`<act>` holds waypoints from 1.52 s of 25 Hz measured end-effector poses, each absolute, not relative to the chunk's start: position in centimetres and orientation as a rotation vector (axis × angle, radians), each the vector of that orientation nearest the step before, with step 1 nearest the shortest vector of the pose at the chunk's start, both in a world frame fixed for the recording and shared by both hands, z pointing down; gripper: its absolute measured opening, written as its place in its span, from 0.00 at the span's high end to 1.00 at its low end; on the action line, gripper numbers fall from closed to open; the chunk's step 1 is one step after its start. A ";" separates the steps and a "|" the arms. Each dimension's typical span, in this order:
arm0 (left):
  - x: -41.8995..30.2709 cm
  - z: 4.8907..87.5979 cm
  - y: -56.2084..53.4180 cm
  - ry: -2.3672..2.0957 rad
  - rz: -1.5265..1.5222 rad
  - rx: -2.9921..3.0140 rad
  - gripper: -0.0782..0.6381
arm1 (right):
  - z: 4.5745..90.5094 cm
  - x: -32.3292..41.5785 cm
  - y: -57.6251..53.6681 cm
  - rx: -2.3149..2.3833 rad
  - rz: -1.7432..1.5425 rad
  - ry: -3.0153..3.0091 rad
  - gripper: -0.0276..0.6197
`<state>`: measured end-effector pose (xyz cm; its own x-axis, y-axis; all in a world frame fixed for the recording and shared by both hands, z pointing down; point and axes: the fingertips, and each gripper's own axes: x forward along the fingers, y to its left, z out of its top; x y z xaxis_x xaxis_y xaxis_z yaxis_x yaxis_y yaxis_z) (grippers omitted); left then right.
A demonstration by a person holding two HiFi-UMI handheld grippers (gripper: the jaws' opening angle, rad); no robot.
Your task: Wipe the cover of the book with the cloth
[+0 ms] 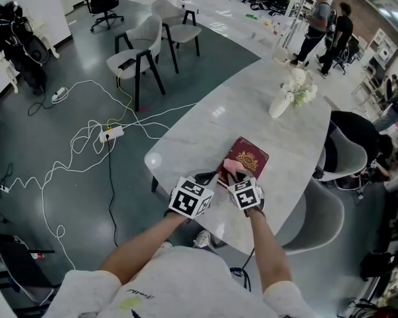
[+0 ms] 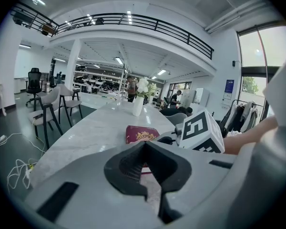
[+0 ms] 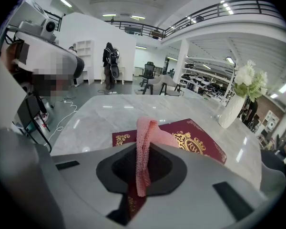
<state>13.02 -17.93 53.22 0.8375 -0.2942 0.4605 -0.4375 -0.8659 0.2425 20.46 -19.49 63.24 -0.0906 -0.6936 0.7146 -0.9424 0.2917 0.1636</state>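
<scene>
One risk: the right gripper pinches the pink cloth draped over the near edge of the red book on the table while the left gripper sits closed and empty beside it, so the unpinned book could just slide under wiping.

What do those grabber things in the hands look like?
The left gripper and right gripper are light grey shells, black round the jaws. Each carries a white cube with black square markers. The person wears a pale short-sleeved T-shirt.
</scene>
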 end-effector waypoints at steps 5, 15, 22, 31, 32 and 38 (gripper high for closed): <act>12.6 53.1 -17.9 -0.549 0.592 2.680 0.88 | 63.2 20.0 -19.5 1.463 0.441 -1.851 0.93; 12.1 53.0 -17.4 -0.537 0.593 2.685 0.88 | 63.1 19.0 -18.6 1.454 0.434 -1.850 0.93; 11.5 52.9 -16.9 -0.529 0.593 2.688 0.88 | 62.9 17.7 -18.2 1.437 0.429 -1.863 0.93; 11.0 52.8 -16.6 -0.519 0.592 2.692 0.88 | 62.6 16.1 -17.5 1.410 0.426 -1.893 0.93; 11.0 52.8 -16.5 -0.517 0.592 2.693 0.88 | 62.5 15.9 -17.4 1.404 0.422 -1.896 0.93; 11.2 52.7 -16.3 -0.517 0.583 2.695 0.88 | 60.5 16.3 -17.3 1.391 0.358 -1.910 0.93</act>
